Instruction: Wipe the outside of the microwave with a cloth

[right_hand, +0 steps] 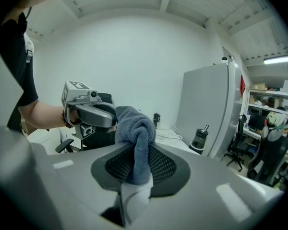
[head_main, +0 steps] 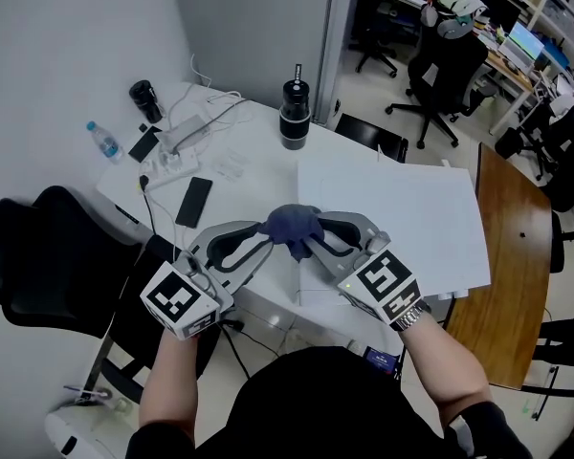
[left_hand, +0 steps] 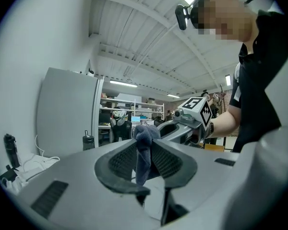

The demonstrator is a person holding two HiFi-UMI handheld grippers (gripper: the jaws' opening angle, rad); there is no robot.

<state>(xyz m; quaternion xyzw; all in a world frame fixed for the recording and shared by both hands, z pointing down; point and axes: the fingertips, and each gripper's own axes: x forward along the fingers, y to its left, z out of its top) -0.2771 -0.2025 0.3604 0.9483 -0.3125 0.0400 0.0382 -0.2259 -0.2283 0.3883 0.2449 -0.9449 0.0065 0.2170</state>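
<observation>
Reference item: black flask (head_main: 295, 115), upright on the white desk (head_main: 258, 137), at its far edge.

- Power strip (head_main: 177, 140): left of the flask, with white cables running from it.
- Black cylinder (head_main: 145, 101): left of the flask, beyond the power strip.
- Water bottle (head_main: 103, 141): furthest left of the flask, lying flat.
- Phone (head_main: 193, 201): left of the flask, nearer the person, face down or dark.
- Black chair (head_main: 48, 256): well left of the flask, off the desk.
- Office chair (head_main: 440, 70): right of the flask, on the floor.
- Wooden table (head_main: 512, 256): far right of the flask.
</observation>
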